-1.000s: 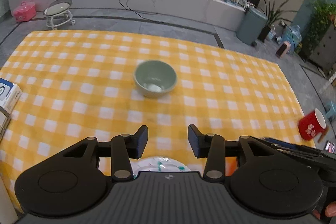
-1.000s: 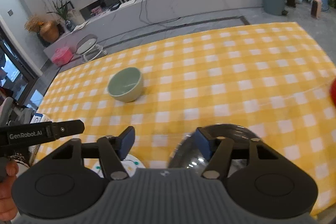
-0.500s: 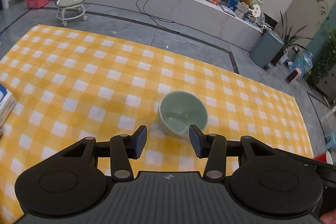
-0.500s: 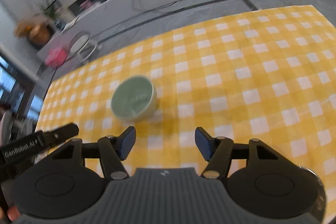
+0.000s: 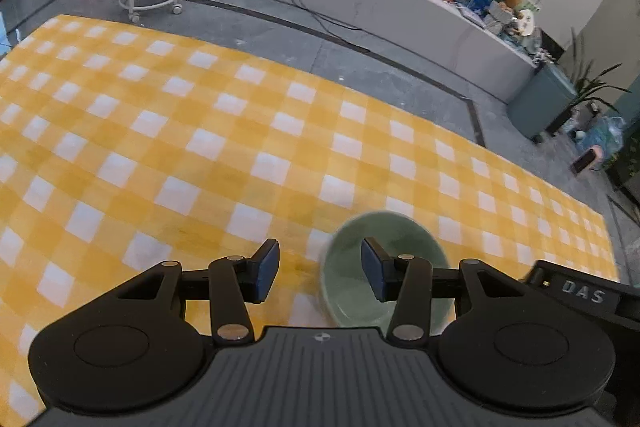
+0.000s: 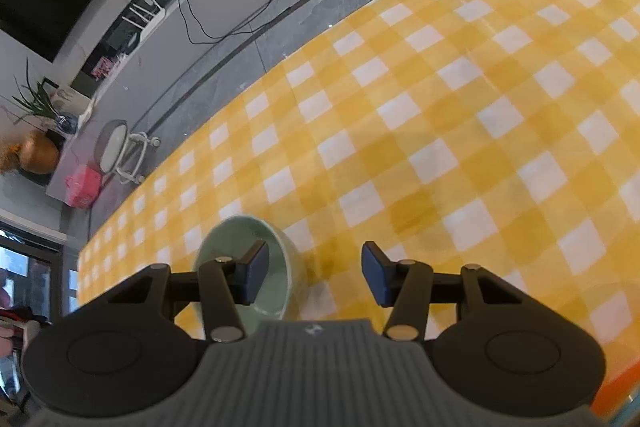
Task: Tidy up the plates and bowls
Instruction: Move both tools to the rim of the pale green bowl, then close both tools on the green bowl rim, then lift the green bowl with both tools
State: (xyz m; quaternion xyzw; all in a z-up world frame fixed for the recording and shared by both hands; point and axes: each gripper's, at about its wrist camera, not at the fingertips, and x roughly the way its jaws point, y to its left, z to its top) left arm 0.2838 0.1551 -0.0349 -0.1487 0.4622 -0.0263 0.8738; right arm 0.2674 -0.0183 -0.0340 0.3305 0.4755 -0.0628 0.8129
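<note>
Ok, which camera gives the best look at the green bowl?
The left wrist view: the green bowl is sharper there, its far rim and inside wall clear. The right wrist view shows the same bowl blurrier, with one finger crossing it.

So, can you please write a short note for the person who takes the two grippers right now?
Left gripper: open, one finger over the green bowl, rim between the jaws, no grip visible.
Right gripper: jaws have just been closing, not gripping; one finger over the same bowl's opposite rim.
Bowl stands upright and empty on the yellow checked cloth.
Done: nothing visible. Left: grip the bowl and sort it; no plates in view now.
</note>
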